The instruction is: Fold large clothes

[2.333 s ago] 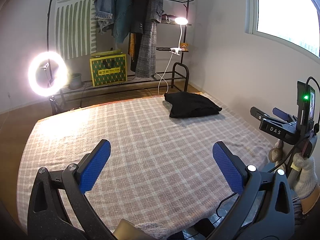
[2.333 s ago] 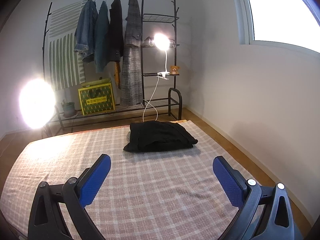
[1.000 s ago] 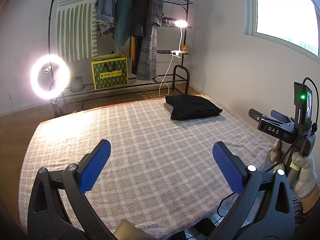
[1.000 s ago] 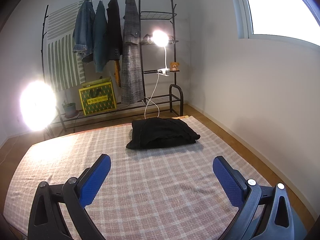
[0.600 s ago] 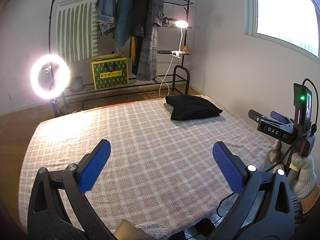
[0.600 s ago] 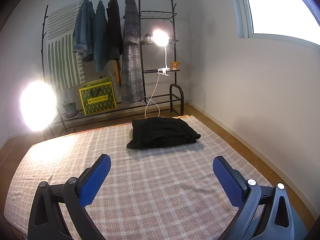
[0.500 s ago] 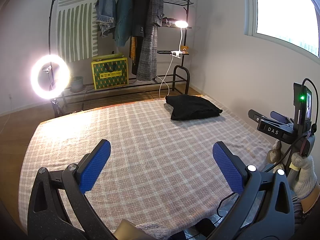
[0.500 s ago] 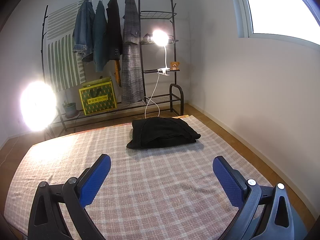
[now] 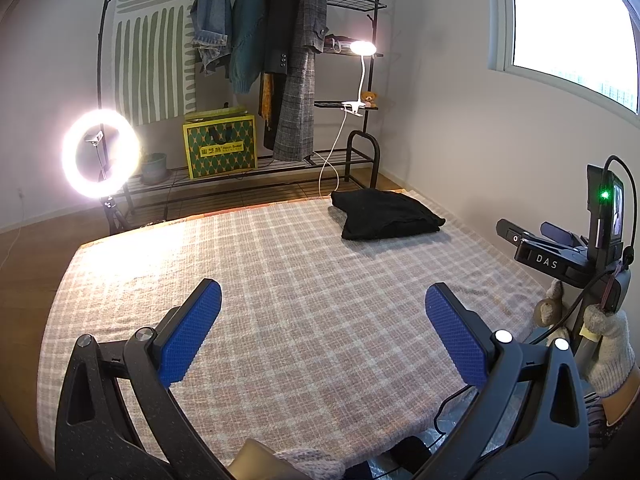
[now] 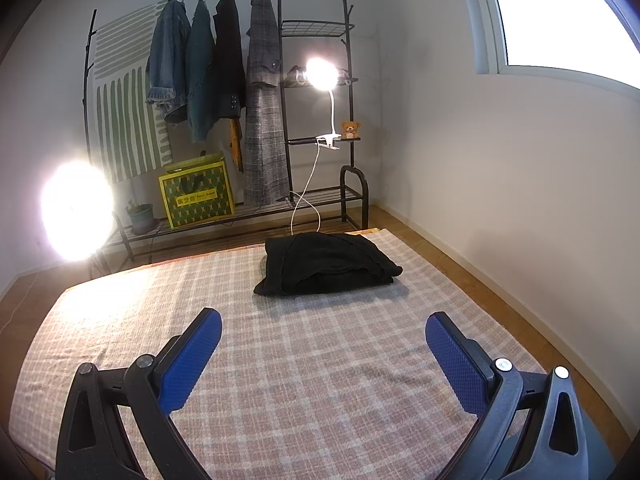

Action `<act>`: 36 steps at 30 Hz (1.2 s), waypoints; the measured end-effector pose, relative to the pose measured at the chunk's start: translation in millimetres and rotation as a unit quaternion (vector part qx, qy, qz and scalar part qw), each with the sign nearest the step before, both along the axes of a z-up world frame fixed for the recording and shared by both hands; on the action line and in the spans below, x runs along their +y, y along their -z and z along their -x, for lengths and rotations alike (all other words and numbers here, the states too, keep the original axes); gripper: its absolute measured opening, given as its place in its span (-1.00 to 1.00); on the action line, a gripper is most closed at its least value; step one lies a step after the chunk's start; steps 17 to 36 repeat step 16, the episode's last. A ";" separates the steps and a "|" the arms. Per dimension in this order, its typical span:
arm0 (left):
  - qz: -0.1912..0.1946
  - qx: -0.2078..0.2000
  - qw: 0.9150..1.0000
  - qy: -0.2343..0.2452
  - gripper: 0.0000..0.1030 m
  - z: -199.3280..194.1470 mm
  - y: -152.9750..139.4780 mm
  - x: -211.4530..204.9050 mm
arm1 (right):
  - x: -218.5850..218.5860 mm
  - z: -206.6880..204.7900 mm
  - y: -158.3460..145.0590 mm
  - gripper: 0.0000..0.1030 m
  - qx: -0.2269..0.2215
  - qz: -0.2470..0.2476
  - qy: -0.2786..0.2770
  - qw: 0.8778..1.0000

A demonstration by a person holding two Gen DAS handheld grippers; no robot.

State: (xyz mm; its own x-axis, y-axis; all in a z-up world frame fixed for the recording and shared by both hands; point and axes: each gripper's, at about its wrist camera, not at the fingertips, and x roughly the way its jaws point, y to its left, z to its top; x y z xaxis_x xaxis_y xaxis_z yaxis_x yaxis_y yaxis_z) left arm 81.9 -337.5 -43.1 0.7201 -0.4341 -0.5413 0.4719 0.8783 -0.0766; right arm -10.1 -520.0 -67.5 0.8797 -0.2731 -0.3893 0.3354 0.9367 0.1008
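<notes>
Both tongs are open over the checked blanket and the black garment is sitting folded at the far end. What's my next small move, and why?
Probably hold both back and leave it. The black garment already lies as a compact folded stack at the far edge of the checked blanket, and the left tongs and right tongs are open and empty, well short of it. No other loose garment shows on the blanket.

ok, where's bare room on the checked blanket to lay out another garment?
Nearly all of the pink-and-white checked blanket is bare: the whole stretch from the open left gripper and right gripper up to the ring light side. Only the far right corner is taken, by the folded black garment.
</notes>
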 end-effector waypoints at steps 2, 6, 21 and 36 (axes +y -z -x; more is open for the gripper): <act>0.000 -0.001 1.000 -0.001 1.00 0.1 0.0 -0.1 | 1.0 0.5 0.2 0.99 0.000 0.000 0.001 1.000; 0.001 0.000 1.000 0.000 1.00 -0.3 0.3 0.9 | 0.9 0.5 0.1 0.99 0.000 0.000 0.001 1.000; 0.002 -0.003 1.000 -0.004 1.00 -1.0 -5.5 1.1 | 4.3 1.7 -0.1 0.99 0.002 -0.002 -0.001 1.000; 0.002 -0.003 1.000 -0.004 1.00 -1.0 -5.5 1.1 | 4.3 1.7 -0.1 0.99 0.002 -0.002 -0.001 1.000</act>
